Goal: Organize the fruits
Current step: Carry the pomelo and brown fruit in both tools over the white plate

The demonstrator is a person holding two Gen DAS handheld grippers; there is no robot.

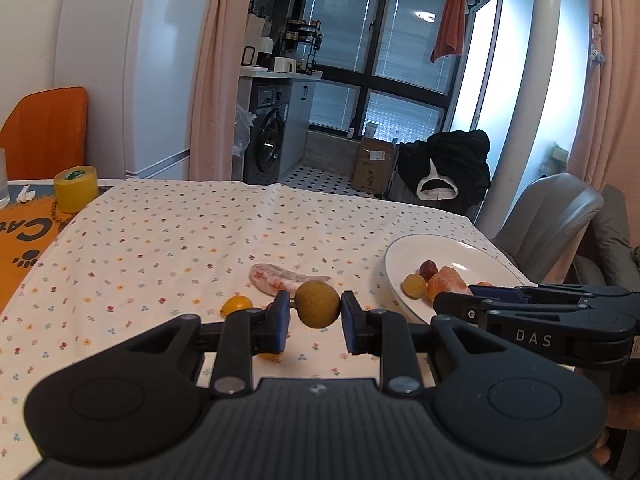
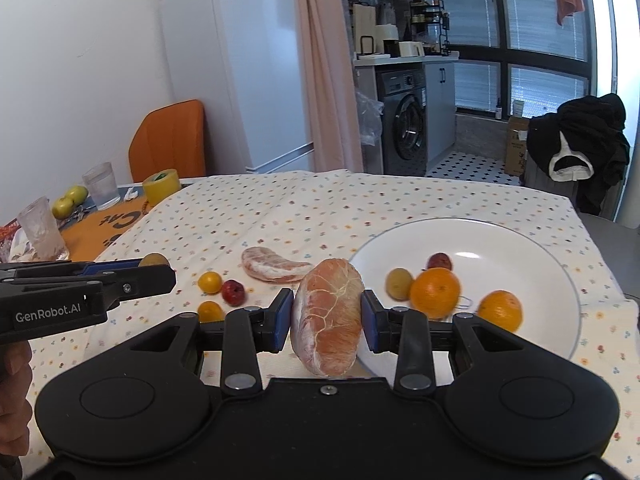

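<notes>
I see the table's floral cloth [image 2: 320, 208] carrying a white plate [image 2: 520, 240] at three o'clock, a peeled pomelo segment [image 2: 274, 266] and small fruits [image 2: 210, 282] at center, yellow tape [image 2: 161, 187] at ten.

I am in a home, at a counter under a flowered cloth [image 2: 320, 208] beside a white fridge [image 2: 240, 60]. Behind pink curtains [image 2: 328, 68] I see a kitchen nook with a washing machine [image 2: 404, 120], shelves of jars [image 2: 428, 20] and a towel [image 1: 450, 24] hung at the window.

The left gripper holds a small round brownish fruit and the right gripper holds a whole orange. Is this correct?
Not quite. The left gripper does hold the small round brownish fruit, but the right gripper holds a peeled pink pomelo segment, as the right wrist view shows. The oranges lie on the white plate.
</notes>
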